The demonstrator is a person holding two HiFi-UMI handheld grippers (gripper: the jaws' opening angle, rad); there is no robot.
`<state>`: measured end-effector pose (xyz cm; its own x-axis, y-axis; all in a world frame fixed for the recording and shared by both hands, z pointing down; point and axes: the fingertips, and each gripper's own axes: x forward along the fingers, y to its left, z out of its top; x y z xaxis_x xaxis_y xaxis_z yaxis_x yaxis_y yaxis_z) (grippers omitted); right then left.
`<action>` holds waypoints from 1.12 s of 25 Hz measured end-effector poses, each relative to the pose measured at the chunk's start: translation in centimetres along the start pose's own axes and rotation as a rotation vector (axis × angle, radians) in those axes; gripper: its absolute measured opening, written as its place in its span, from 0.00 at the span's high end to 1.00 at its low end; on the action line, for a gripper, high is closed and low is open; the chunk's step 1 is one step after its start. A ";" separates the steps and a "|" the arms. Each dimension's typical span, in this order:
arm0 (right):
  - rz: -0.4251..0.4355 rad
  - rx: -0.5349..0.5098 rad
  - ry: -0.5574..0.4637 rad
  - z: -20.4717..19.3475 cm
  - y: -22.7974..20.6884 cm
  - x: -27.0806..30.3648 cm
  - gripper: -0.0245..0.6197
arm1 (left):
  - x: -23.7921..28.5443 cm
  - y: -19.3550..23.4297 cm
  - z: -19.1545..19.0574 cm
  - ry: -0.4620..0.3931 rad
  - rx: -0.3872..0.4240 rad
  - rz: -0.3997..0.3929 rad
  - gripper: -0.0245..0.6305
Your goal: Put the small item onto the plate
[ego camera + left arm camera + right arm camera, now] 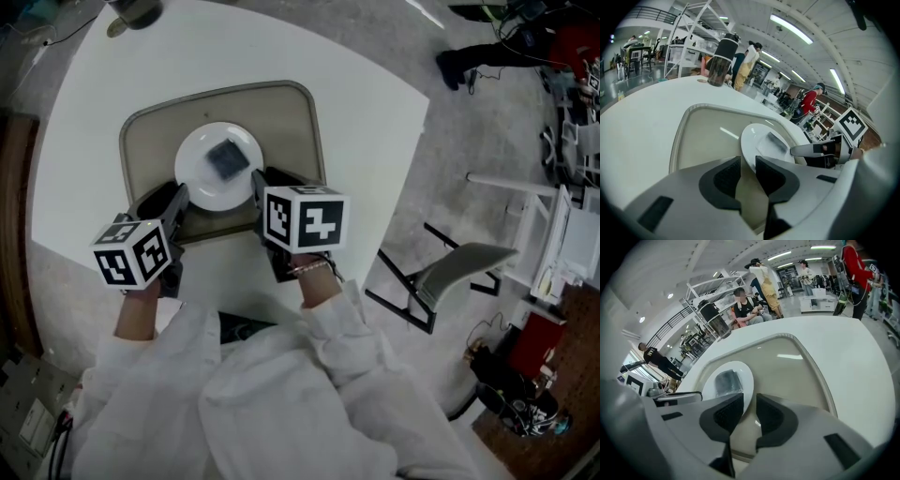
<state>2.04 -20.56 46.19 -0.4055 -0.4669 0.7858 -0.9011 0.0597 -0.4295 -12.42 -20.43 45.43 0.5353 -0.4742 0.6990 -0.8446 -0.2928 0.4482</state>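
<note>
On top of the white table (375, 103), seen from the head view, sits a tan tray (302, 112) with a round white plate (192, 178) inside it. The small item (227, 157) lies flat on the plate, near the middle. It looks like a little grey square pad, but it is too blurry to be sure. The left gripper (175, 200) and the right gripper (260, 185) point at the near rim of the plate, one on each side. From the left gripper view, the jaws of the left gripper (747, 173) have only a thin gap between them, and nothing is in it; just the tray shows through. From the right gripper view, the right gripper (749, 416) looks the same: a thin gap and nothing held. So the job looks done. What could go wrong now is a bump. Both grippers are very close to the plate, so a jaw could push the rim and slide the plate, or tip the small item off. The table is smooth and bare, apart from a dark bottle (721, 58) at its far edge. Around it is a big bright room with a grey floor, a chair (459, 267), white shelves, long lights and some people far away.
</note>
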 end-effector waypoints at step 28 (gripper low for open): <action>0.318 -0.283 -0.214 -8.0 3.6 -15.3 0.93 | -10.4 -11.6 -7.2 -0.261 0.021 0.010 0.90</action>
<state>3.79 -6.14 36.24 -0.6541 -0.5563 0.5125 -0.7558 0.4531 -0.4727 -8.14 -6.15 36.94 0.5090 -0.6747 0.5345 -0.8514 -0.3030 0.4283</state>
